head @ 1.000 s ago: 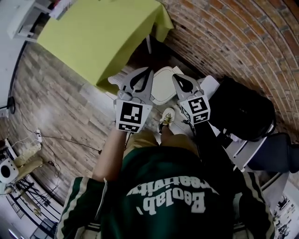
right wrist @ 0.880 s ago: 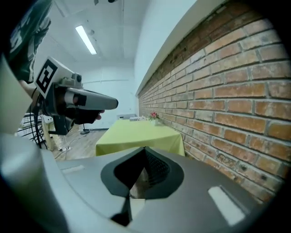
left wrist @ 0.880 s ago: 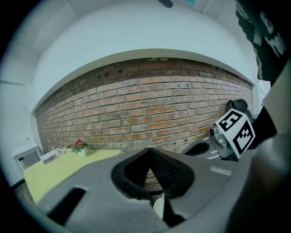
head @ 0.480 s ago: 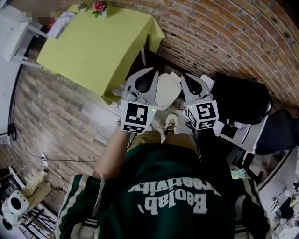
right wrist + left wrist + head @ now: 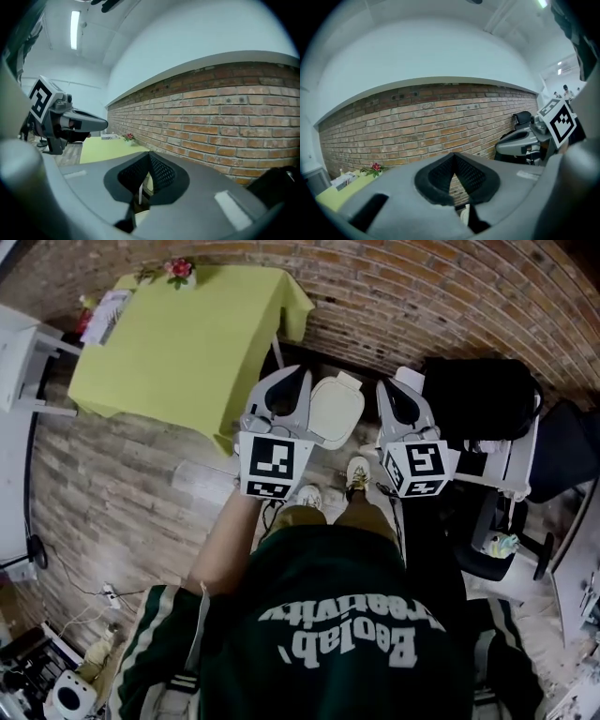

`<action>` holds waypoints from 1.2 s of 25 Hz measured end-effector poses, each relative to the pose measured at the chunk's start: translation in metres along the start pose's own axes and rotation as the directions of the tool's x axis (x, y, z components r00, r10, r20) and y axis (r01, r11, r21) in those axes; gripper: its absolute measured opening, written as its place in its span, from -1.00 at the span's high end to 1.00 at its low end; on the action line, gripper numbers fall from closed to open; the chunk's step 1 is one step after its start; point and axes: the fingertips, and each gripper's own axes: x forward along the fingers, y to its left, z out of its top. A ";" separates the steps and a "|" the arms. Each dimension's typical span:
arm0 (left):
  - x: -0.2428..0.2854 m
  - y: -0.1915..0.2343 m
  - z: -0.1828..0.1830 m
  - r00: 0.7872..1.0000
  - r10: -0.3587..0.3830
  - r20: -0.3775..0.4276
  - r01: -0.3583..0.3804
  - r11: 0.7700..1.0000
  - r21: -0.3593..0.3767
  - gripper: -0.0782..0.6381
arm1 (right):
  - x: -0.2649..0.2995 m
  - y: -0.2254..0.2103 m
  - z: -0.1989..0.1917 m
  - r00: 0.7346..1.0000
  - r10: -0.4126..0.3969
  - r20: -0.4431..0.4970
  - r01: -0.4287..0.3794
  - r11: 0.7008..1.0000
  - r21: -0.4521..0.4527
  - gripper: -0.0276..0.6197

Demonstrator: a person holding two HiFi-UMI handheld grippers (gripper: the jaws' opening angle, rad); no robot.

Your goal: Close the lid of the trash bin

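In the head view the cream trash bin (image 5: 336, 411) stands on the floor by the brick wall, seen from above as a pale oval with a small tab at its far end. Whether its lid is up or down cannot be told. My left gripper (image 5: 303, 376) hovers just left of the bin and my right gripper (image 5: 382, 388) just right of it, both above it and apart from it. In the left gripper view the left gripper (image 5: 453, 157) is shut and empty, with a sliver of the bin (image 5: 464, 215) below. The right gripper (image 5: 149, 154) is likewise shut and empty.
A table with a yellow-green cloth (image 5: 178, 334) and flowers (image 5: 178, 268) stands left of the bin. A black bag (image 5: 478, 399) sits on a white stand at the right, beside an office chair (image 5: 562, 456). The person's shoes (image 5: 356, 474) are just before the bin.
The person has stepped closer to the wall and the bin, and both shoes now show. The two grippers stay shut on either side of the bin.
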 end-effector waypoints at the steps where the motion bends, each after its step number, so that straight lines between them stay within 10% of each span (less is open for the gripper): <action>1: -0.004 -0.002 0.001 1.000 -0.011 0.005 0.011 1.000 0.003 0.78 | -0.005 0.003 0.000 1.000 -0.013 0.005 0.013 1.000 0.002 0.88; 30: -0.036 -0.008 0.023 0.994 -0.062 0.094 0.061 0.998 0.014 0.77 | -0.033 0.025 0.033 0.995 -0.043 0.085 0.049 0.997 -0.067 0.88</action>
